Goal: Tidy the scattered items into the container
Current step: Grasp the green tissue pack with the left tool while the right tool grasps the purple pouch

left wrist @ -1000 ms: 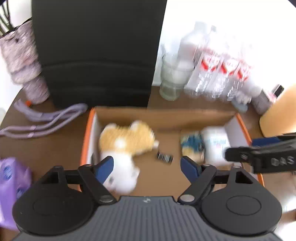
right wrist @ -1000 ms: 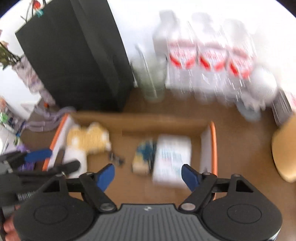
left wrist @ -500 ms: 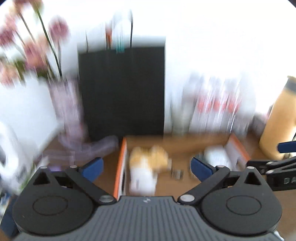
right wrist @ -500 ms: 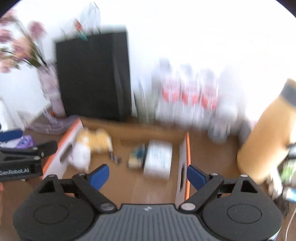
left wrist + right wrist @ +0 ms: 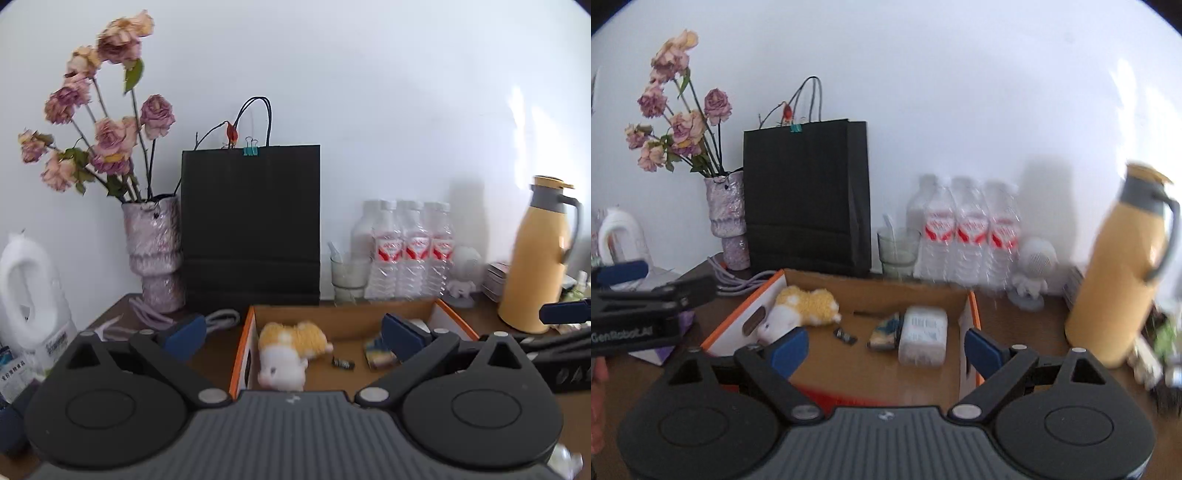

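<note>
Left wrist view: left gripper [image 5: 291, 338] fingers spread wide, nothing between them. Cardboard box [image 5: 242, 354] sits dead ahead at 12 o'clock, just past the fingertips. Inside: plush toy [image 5: 291, 345] at the box's 9 o'clock end, small black clip [image 5: 343, 363] mid-floor, patterned packet [image 5: 376, 354] toward 3 o'clock, partly behind the right finger. Outside the box: purple cable [image 5: 155, 317] at 10 o'clock beside the vase [image 5: 157, 254], black bag [image 5: 251, 225] behind the box, water bottles [image 5: 410, 251] and yellow flask [image 5: 535, 254] at 1–2 o'clock. Right wrist view: right gripper [image 5: 882, 349] also released, empty, hovering over the near edge of the box. Same contents visible plus a white tissue pack [image 5: 923, 336] touching the packet on its 3 o'clock side. Left gripper shows at 9 o'clock, a purple pack [image 5: 661, 350] under it on the table, outside the box. Judgement: four items in, both grippers idle and raised, so task looks mostly done. Candidates left: purple pack and maybe the cable at 9–10 o'clock; can't tell whether those count as scattered items or fixtures. Right edge of this view is blurred, small stuff at 3 o'clock unreadable.
</note>
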Motion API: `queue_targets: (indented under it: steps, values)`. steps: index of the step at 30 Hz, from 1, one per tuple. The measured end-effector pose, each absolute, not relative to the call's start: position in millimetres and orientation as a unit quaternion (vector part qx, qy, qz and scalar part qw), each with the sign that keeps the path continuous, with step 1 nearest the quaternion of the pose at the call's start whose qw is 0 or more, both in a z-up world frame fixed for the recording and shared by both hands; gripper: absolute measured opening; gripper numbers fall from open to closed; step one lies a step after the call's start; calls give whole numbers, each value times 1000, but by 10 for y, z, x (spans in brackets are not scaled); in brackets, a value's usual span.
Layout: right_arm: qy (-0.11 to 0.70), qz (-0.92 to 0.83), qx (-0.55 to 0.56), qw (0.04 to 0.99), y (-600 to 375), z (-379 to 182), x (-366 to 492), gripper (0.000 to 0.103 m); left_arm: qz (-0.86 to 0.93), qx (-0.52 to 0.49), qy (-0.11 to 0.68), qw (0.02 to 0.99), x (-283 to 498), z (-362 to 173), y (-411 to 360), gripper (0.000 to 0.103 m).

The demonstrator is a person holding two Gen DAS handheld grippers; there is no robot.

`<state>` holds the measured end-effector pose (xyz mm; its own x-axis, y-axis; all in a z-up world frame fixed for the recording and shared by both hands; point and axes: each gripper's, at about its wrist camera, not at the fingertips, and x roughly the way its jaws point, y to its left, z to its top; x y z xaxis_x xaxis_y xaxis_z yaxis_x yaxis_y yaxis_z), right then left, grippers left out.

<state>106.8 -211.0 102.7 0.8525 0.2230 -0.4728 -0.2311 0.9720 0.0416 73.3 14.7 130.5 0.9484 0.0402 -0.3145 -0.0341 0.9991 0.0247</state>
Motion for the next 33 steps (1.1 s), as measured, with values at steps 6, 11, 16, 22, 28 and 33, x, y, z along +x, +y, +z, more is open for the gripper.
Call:
queue_targets:
  steps: [6, 11, 16, 22, 28, 33]
  values:
    - [272, 147, 71, 948, -2385, 451, 393, 92, -56, 36, 199, 978, 200, 667, 167, 103]
    - [290, 171, 78, 938, -2391, 86, 359, 88, -192, 102, 223, 950, 237, 312, 13, 103]
    - [313, 166, 42, 934, -2237, -13, 563, 77, -280, 127, 249, 918, 463, 132, -141, 103]
    - [345, 160, 29, 924, -2250, -127, 642, 29, -277, 117, 311, 902, 661, -31, -109, 78]
    - [321, 157, 34, 933, -2280, -3, 566, 5, -215, 118, 310, 918, 404, 59, 52, 77]
    - [326, 166, 26, 930, -2250, 108, 569, 10, -106, 43, 327, 938, 62, 137, 318, 77]
